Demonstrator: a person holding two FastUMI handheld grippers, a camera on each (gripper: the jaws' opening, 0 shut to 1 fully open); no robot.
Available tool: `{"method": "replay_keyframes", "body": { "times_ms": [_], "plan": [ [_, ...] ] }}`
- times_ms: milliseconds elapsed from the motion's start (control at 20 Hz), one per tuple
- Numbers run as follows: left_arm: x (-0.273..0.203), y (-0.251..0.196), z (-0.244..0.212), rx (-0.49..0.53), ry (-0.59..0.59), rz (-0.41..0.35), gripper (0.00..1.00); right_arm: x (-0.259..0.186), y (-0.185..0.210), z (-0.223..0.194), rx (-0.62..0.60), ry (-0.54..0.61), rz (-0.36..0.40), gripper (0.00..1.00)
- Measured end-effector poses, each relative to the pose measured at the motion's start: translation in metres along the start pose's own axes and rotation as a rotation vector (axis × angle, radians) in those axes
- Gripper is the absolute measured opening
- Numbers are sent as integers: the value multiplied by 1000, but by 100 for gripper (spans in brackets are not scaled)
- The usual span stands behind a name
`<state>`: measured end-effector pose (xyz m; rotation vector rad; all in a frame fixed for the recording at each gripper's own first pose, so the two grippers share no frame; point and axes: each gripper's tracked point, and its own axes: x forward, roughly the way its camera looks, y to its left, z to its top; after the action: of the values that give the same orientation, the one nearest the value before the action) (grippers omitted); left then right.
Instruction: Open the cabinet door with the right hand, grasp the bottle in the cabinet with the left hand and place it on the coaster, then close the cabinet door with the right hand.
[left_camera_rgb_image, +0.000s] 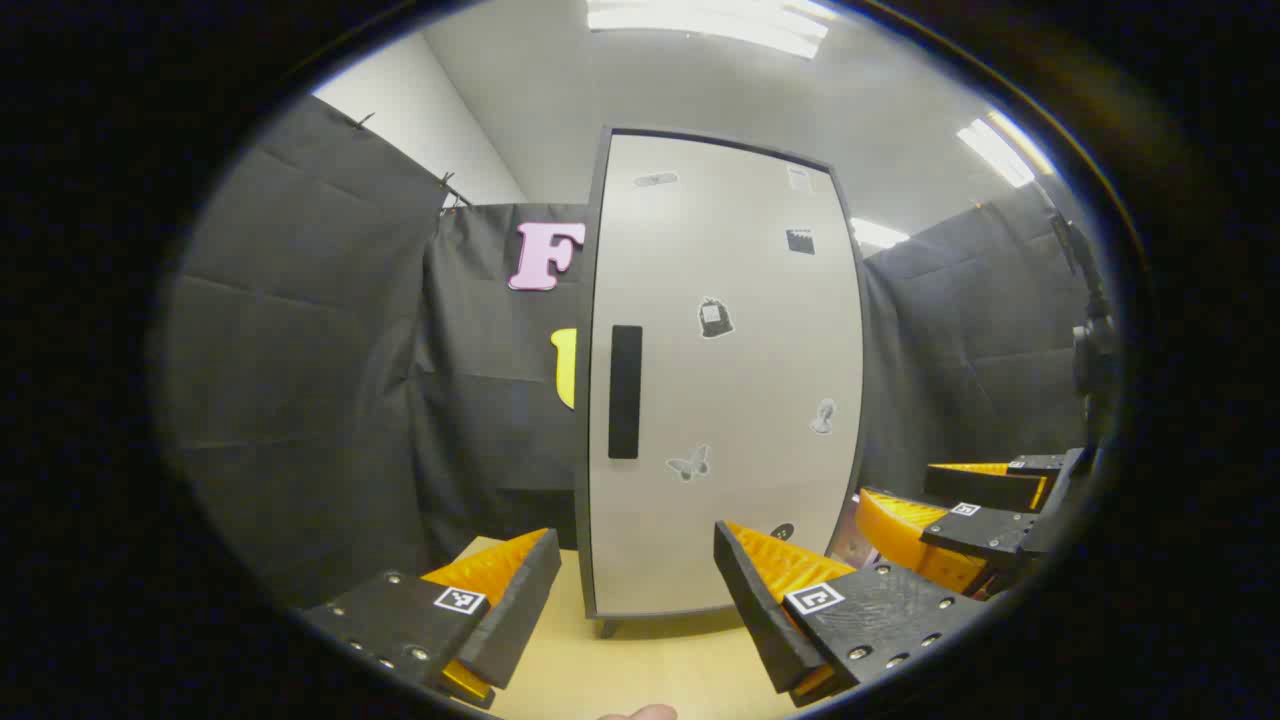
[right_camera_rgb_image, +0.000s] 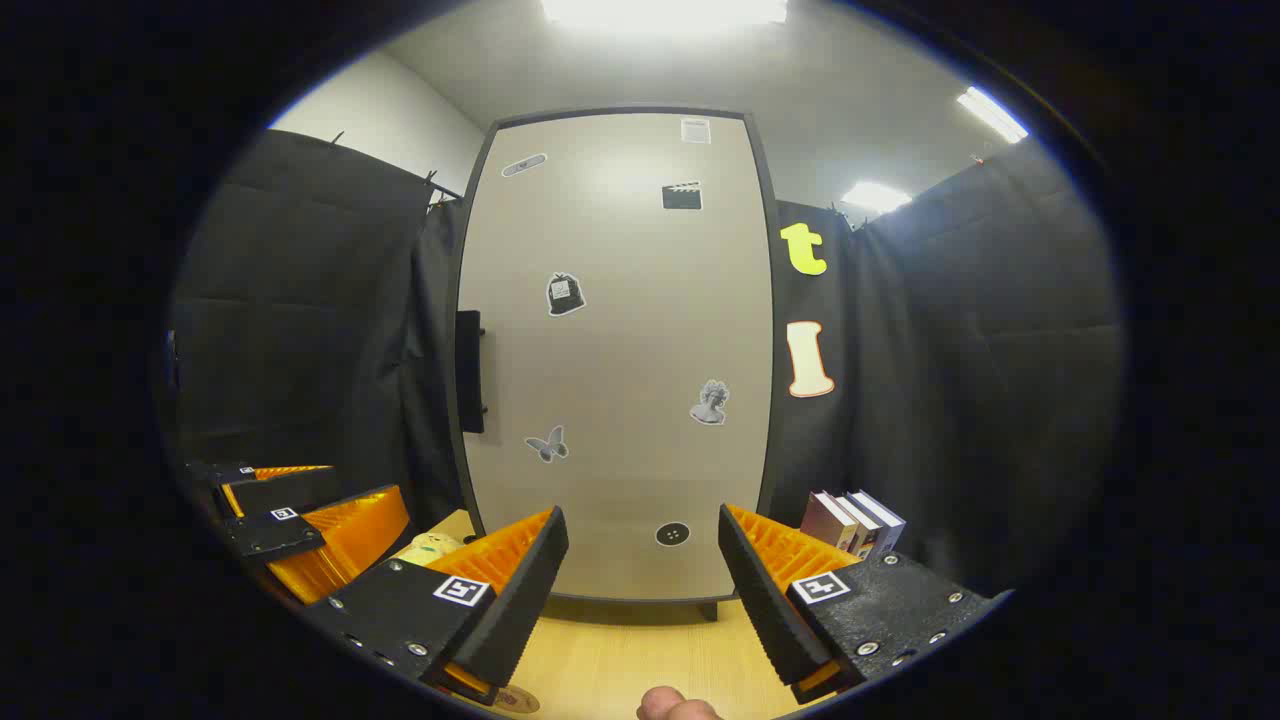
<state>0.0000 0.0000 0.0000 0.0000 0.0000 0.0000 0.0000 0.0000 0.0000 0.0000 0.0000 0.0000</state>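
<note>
The pale cabinet (left_camera_rgb_image: 725, 380) stands upright on the wooden table with its door shut, so its inside is hidden. A black vertical handle (left_camera_rgb_image: 625, 392) sits near the door's left edge; in the right gripper view the handle (right_camera_rgb_image: 470, 370) sticks out at the door's (right_camera_rgb_image: 620, 350) left side. My left gripper (left_camera_rgb_image: 635, 600) is open and empty, a short way in front of the cabinet's base. My right gripper (right_camera_rgb_image: 640, 585) is also open and empty, facing the lower door. A round brownish disc (right_camera_rgb_image: 518, 700), perhaps the coaster, peeks out under my right gripper's left finger.
Several books (right_camera_rgb_image: 855, 520) stand right of the cabinet. A pale patterned object (right_camera_rgb_image: 430, 548) lies on the table (right_camera_rgb_image: 620, 660) left of the cabinet base. The right gripper (left_camera_rgb_image: 960, 515) shows beside the left one; the left gripper (right_camera_rgb_image: 290, 515) shows at the left. Black cloth walls surround the booth.
</note>
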Motion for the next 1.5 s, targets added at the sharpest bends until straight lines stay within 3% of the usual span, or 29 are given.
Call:
{"method": "replay_keyframes", "body": {
  "times_ms": [400, 600, 650, 800, 1500],
  "plan": [
    [1, 15, -17, -53, 38, 35, 93, 2, 6, -3, -6, 4, 11, 94],
    [1, 10, -12, 18, 18, 21, 89, 1, 5, 3, 11, -8, 5, 94],
    [-1, 11, -10, 25, 10, 30, 96, 1, 5, 3, 9, -7, 5, 94],
    [-1, 8, -9, -4, 3, 25, 90, -3, 6, -2, 5, 1, 8, 94],
    [-5, 12, -5, 15, 0, 31, 93, 5, 0, -2, -1, 13, 11, 94]
  ]
}}
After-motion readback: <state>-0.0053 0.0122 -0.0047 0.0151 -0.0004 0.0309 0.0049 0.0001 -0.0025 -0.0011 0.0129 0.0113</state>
